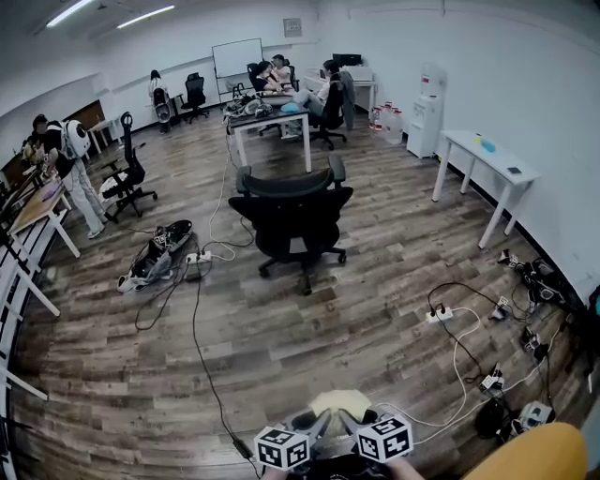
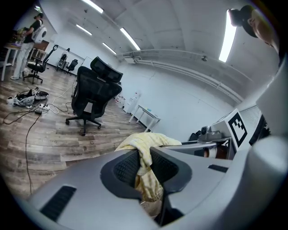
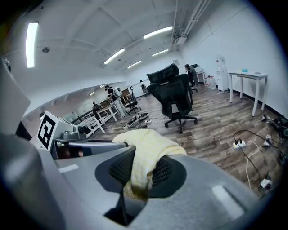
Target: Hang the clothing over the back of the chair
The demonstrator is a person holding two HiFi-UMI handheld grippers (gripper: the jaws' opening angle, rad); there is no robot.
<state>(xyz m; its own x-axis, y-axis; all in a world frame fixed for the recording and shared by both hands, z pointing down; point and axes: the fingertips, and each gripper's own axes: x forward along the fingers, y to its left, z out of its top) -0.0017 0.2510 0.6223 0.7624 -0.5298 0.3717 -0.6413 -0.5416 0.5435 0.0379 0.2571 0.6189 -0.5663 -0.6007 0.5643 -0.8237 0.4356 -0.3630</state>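
It was an open-plan office or lab workroom. A whiteboard (image 1: 236, 57) hung on the far wall under strip ceiling lights (image 1: 145, 16), and white walls met a wood-look plank floor (image 1: 356, 356). A black swivel office chair (image 1: 295, 217) stood mid-room, with another rolling chair (image 1: 127, 178) at the left. People (image 1: 328, 84) sat around a far desk (image 1: 272, 120). A white table (image 1: 487, 157) and a water dispenser (image 1: 427, 112) lined the right wall. A power strip (image 1: 439, 315) and loose cables lay on the floor.

Two tongs (image 2: 143, 158) (image 3: 140, 164), one garment (image 1: 339, 403)
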